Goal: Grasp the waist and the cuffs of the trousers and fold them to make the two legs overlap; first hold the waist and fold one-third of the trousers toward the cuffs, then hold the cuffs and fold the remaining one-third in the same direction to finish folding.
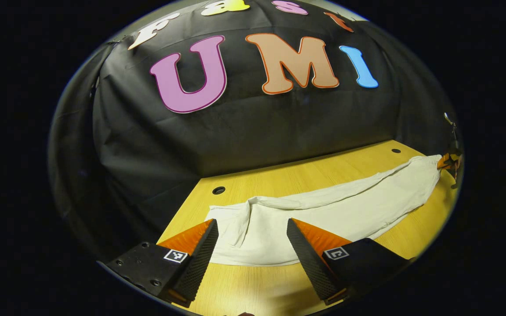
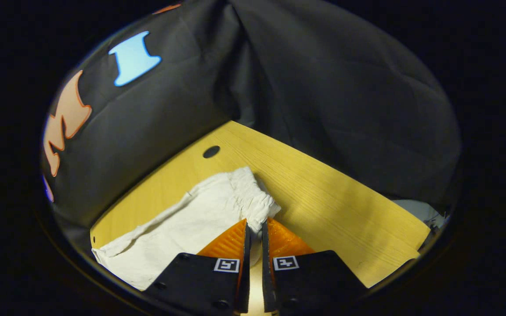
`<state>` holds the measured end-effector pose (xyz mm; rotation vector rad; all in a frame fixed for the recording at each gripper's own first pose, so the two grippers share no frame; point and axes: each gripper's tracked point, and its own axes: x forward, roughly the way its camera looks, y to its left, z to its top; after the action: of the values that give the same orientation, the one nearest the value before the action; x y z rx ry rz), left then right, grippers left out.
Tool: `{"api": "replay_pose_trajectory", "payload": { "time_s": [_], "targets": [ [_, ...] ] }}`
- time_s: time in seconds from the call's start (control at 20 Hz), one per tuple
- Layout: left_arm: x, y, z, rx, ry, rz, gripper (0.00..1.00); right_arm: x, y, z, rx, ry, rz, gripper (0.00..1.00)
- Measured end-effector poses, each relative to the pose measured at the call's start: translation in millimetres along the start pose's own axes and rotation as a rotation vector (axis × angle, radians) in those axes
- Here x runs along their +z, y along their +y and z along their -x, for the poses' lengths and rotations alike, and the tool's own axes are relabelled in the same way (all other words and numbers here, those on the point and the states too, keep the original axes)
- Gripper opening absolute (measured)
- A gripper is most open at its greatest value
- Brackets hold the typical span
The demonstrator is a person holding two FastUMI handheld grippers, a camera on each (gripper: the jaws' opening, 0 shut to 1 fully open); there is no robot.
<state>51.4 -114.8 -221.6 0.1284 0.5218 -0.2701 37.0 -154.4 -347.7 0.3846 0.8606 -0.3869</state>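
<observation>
— How do the tongs stand?
— The left tongs [image 1: 251, 228] hover spread wide over the cuff end of the trousers [image 1: 323, 206]; the right tongs [image 2: 253, 224] are pinched onto the gathered waist [image 2: 253, 197].
— And the cloth?
— White, creased (legs overlapped), lying along the wooden counter [image 1: 253, 289]. Its markers aren't readable.
</observation>
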Motion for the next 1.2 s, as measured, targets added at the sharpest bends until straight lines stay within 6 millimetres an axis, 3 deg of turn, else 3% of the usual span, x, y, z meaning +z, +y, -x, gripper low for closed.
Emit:
{"api": "replay_pose_trajectory", "payload": {
  "time_s": [0.45,0.75,0.95,1.05,1.1,1.2],
  "targets": [
    [-11,28,7,0.046,0.008,0.062,0.96,47,75,88,0.246,-0.118,0.245,0.14],
    [-24,52,17,0.088,0.019,0.091,0.96,77,90,129,0.377,-0.150,0.346,0.14],
    [-34,67,24,0.117,0.034,0.102,0.96,81,92,168,0.464,-0.160,0.420,0.14],
    [-38,72,26,0.127,0.038,0.110,0.97,79,96,178,0.497,-0.160,0.450,0.14],
    [-40,74,26,0.131,0.040,0.113,0.97,81,97,168,0.511,-0.154,0.461,0.14],
    [-44,79,27,0.139,0.047,0.118,0.96,80,97,168,0.540,-0.137,0.496,0.14]
  ]
}}
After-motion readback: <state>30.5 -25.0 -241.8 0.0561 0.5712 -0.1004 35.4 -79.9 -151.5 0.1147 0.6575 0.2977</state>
